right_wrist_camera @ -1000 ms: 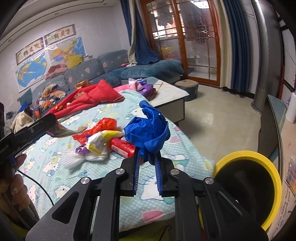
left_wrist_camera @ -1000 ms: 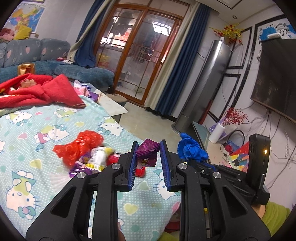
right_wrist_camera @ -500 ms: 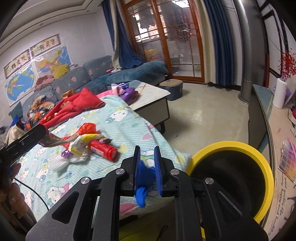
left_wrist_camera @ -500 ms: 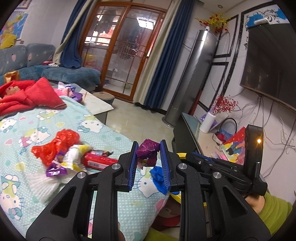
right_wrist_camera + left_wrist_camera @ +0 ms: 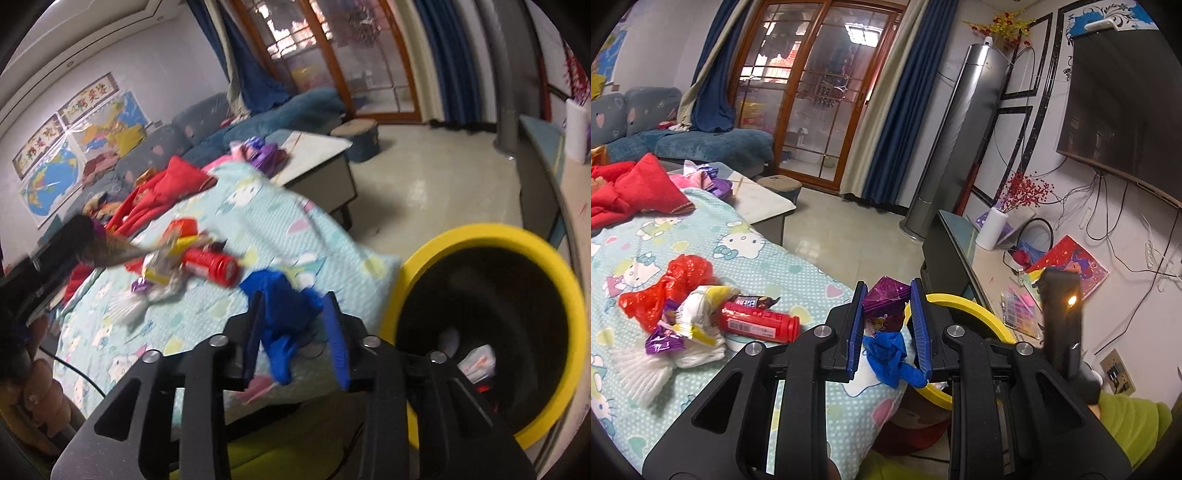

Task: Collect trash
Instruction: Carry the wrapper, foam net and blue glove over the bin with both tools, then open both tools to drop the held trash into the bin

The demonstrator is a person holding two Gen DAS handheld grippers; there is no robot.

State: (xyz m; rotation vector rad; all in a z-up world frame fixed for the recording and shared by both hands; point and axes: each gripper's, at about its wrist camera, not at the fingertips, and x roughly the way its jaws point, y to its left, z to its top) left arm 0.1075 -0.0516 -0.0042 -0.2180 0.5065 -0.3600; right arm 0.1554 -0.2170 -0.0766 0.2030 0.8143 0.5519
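Observation:
My left gripper (image 5: 888, 291) is shut on a crumpled purple wrapper (image 5: 884, 308), held over the corner of the Hello Kitty sheet (image 5: 798, 273). My right gripper (image 5: 293, 299) hangs just left of the yellow-rimmed black bin (image 5: 480, 236), and its jaws are opening. A blue plastic glove (image 5: 288, 317) droops loosely between them; the pads no longer squeeze it. In the left wrist view the glove (image 5: 890, 354) shows below the wrapper, beside the bin's rim (image 5: 964, 302). On the sheet lie a red bag (image 5: 676, 284), a red tube (image 5: 757, 323) and several wrappers.
A low white table (image 5: 317, 155) stands beyond the bed. A TV stand (image 5: 953, 243) carrying a paper roll and papers runs along the right wall, right behind the bin. Red clothing (image 5: 631, 192) lies at the far end of the sheet. Tiled floor opens toward the glass doors.
Both grippers swung right, off the trash pile and to the bed's corner by the bin. The right jaws spread apart and the blue glove went slack. The left grip is unchanged.

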